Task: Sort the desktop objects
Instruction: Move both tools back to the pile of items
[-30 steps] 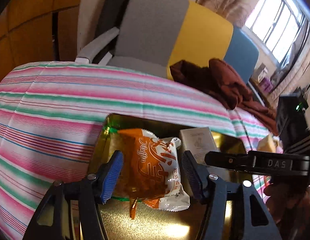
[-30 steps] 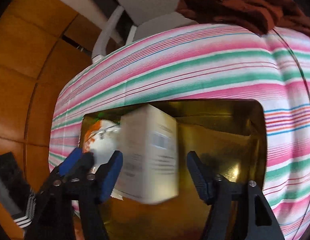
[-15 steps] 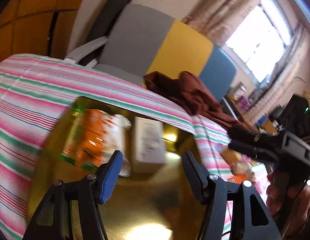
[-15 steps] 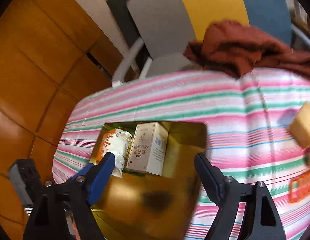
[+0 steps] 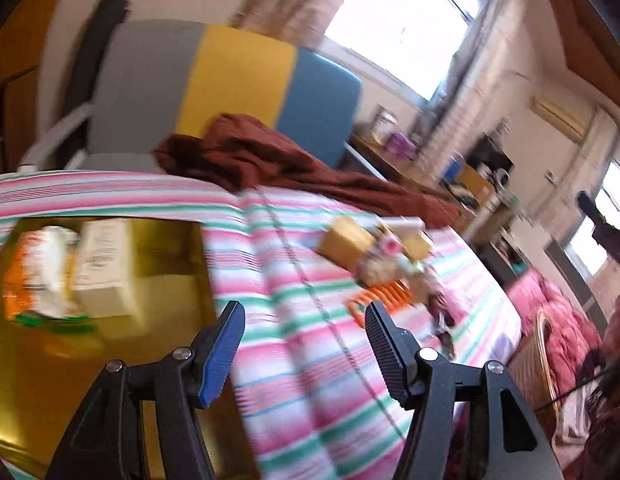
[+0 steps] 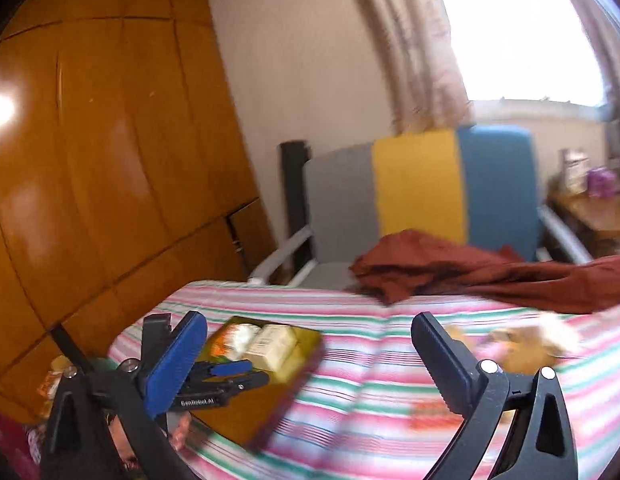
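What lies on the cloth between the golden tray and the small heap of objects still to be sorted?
Nothing: between the golden tray and the heap of objects only bare striped cloth shows, clearest in the left wrist view.

Wooden wardrobe (image 6: 109,168), tricolour chair (image 6: 422,188), bright curtained window (image 5: 402,24).

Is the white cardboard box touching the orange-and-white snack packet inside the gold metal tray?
Cannot tell. Left wrist view: white cardboard box beside orange-and-white snack packet in gold metal tray; blur hides any gap.
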### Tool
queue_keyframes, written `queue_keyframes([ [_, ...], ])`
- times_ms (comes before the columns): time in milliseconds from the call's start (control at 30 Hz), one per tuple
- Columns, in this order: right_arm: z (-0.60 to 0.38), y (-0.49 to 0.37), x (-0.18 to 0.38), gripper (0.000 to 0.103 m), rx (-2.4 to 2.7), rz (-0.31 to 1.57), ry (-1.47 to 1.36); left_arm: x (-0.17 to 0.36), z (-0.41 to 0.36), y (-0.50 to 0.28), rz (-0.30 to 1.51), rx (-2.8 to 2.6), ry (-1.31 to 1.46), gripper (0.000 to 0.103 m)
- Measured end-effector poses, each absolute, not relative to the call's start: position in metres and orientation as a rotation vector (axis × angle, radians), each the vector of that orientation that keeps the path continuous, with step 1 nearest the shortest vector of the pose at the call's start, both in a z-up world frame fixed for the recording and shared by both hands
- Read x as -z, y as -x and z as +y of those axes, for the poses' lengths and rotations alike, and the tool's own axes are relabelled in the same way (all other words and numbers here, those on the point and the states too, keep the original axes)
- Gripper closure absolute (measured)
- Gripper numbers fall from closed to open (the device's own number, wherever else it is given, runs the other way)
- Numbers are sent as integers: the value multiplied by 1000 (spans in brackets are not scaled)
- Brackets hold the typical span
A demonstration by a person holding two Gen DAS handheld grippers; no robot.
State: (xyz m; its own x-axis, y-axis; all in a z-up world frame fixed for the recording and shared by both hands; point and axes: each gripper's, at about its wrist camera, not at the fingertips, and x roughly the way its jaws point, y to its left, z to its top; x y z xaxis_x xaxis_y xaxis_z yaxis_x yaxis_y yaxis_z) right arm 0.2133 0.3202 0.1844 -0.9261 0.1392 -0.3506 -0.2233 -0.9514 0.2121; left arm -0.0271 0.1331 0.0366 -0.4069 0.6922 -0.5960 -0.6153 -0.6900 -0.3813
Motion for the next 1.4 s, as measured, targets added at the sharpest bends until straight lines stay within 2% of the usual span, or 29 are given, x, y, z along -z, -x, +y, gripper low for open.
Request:
queue_keyframes([
  [233, 351, -319, -204, 0, -2669, 357, 478, -13, 217, 3, 33, -2025, 1011, 40],
  [367, 393, -316, -169, 0, -2417, 499, 679, 4, 258, 1, 141, -2003, 1041, 40],
  [567, 478, -264, -25, 0, -2041, 1111, 1026, 18, 289, 11, 233, -1985, 1062, 40],
  [667, 505, -256, 25, 1, -1890, 1263, 1043, 23, 294, 18, 278, -1992, 1076, 40],
  [767, 530, -243, 49, 4, -1808, 1247, 1067, 29, 301, 27, 318, -1983, 1092, 40],
  [833, 542, -237, 65, 25, -1759, 1278, 1124, 32, 307, 31, 353, -1983, 1093, 40],
  [900, 550, -230, 74, 27, -1765, 1277, 1178, 35, 316, 36, 387, -1964, 1092, 40],
  [967, 550, -220, 68, 36, -1799, 1170, 1255, 39, 327, 39, 432, -1957, 1085, 40],
  [1000, 547, -215, 67, 46, -1839, 1083, 1310, 42, 334, 39, 461, -1940, 1078, 40],
  [1033, 544, -213, 67, 49, -1870, 1042, 1332, 43, 340, 39, 484, -1924, 1068, 40],
  [1167, 537, -222, 67, 53, -1992, 964, 1326, 55, 369, 36, 596, -1841, 1038, 40],
  [1400, 547, -227, 67, 54, -2018, 1030, 1308, 77, 401, 41, 635, -1787, 1066, 37],
])
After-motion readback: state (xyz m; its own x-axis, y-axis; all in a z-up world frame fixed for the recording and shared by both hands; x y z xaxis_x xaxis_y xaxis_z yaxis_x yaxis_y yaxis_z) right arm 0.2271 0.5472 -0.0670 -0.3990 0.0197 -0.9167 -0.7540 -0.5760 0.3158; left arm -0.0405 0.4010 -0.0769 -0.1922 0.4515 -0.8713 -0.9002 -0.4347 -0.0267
